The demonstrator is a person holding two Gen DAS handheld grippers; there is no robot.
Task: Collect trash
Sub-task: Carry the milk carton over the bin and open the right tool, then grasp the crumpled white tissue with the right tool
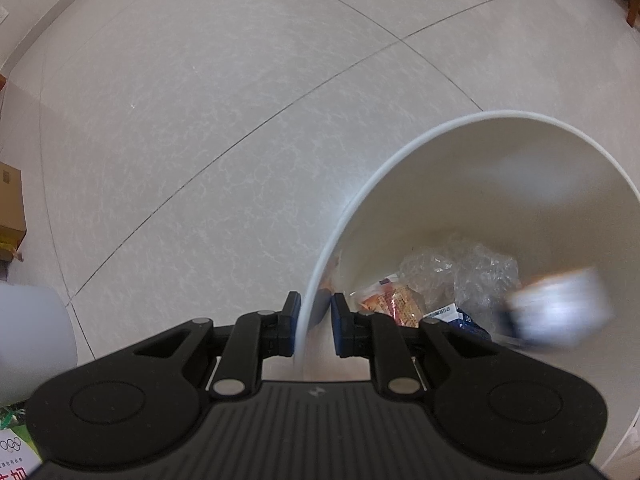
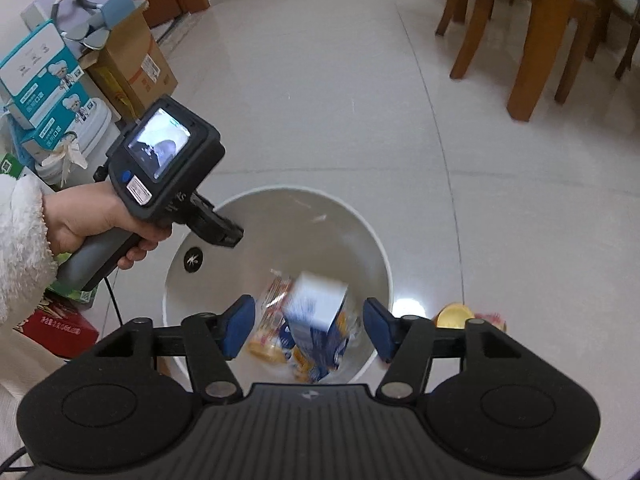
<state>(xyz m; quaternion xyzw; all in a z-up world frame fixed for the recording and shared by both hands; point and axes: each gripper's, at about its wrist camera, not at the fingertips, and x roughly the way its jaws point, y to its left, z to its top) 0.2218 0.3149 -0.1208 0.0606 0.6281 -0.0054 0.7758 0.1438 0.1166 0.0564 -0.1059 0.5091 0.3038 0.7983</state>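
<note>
A pale tiled floor carries a round white bin, its bottom littered with crumpled clear plastic and orange snack wrappers. The left tool is clamped on the bin's rim — one blue pad outside the wall, one inside. The right tool hangs over the bin's mouth with its pads spread apart and touching nothing — a blurred white-and-blue carton is below them, inside the bin.
</note>
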